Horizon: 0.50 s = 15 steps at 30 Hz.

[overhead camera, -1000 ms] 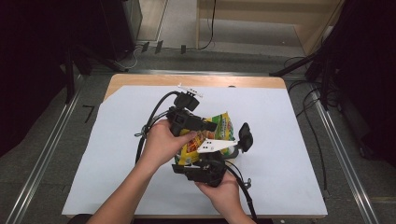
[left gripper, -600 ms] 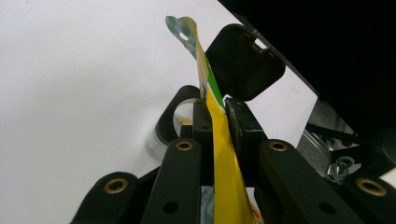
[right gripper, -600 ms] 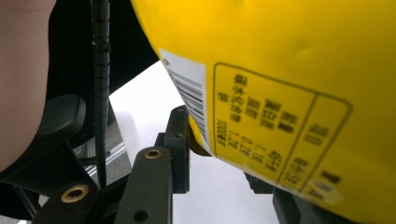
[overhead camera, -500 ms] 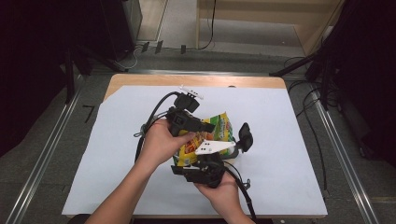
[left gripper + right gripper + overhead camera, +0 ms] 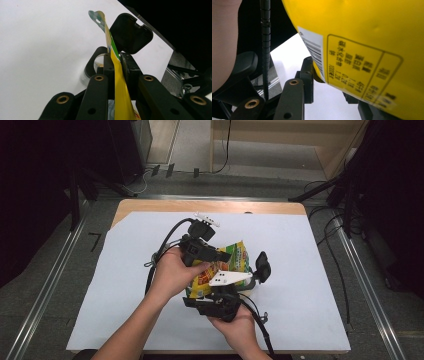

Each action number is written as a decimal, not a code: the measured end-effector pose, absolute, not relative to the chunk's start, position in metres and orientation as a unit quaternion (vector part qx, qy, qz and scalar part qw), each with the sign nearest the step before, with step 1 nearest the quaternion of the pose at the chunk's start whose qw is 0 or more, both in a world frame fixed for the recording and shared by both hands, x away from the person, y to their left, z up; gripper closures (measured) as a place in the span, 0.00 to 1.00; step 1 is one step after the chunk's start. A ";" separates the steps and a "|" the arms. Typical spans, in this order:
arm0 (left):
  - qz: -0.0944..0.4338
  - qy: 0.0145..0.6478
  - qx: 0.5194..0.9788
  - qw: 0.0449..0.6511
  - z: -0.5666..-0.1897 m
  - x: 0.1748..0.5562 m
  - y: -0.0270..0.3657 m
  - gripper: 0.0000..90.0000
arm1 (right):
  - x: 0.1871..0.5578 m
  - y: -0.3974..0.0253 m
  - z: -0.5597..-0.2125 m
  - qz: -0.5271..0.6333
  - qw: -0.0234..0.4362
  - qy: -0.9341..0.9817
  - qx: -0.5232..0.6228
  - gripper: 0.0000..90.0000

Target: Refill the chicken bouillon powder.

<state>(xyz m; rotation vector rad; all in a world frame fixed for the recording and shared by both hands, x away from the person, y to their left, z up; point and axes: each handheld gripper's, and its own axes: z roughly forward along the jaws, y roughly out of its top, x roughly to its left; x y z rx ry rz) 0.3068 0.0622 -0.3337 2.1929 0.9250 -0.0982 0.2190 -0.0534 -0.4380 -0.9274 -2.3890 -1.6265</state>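
The yellow snack bag [image 5: 220, 267] is held up off the white-covered bench [image 5: 300, 285], between both tools, near the bench's middle. Nearest the person, the right tool [image 5: 215, 302] sits at the bag's lower edge; in the right gripper view its jaws stand either side of the bag's printed back [image 5: 362, 50], apparently clenched on it, though one jaw is mostly hidden. Beyond it, the left tool [image 5: 200, 250] is clamped on the bag's upper seal [image 5: 113, 53], the film pinched between its pads. This looks like the step of tearing or pulling the bag open. The next move calls for firm grips and pulling the tools apart.
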 end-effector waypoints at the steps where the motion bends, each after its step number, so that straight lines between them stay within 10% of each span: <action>1: -0.037 0.360 0.855 0.370 -0.333 0.307 0.062 0.93 | 0.219 -0.053 -0.438 -0.535 0.053 -0.786 -0.305 0.75; 15: -0.026 0.362 0.853 0.377 -0.328 0.303 0.064 0.92 | 0.219 -0.050 -0.437 -0.540 0.043 -0.785 -0.300 0.73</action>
